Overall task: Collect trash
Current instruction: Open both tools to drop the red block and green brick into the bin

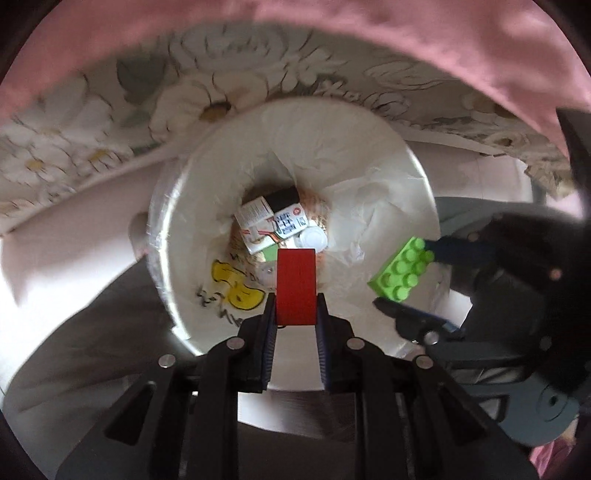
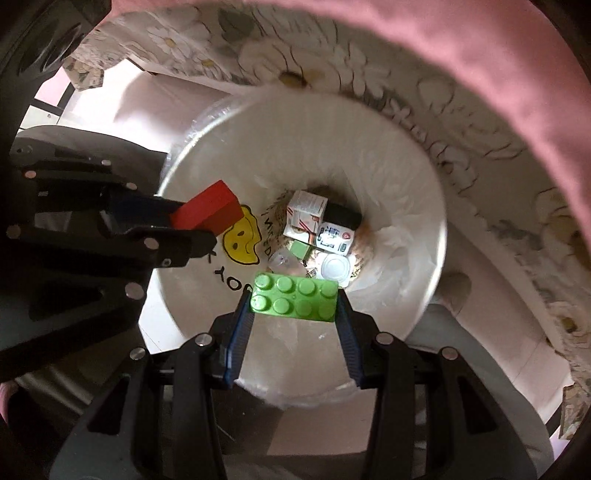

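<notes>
My left gripper is shut on a red block and holds it over the mouth of a white bin lined with a plastic bag. My right gripper is shut on a green studded brick over the same bin. Each gripper shows in the other's view: the right one with the green brick, the left one with the red block. At the bin's bottom lie small cartons and a white lid.
A floral sheet and a pink cloth lie beyond the bin. The bin's liner shows a yellow smiley print. A pale floor surrounds the bin.
</notes>
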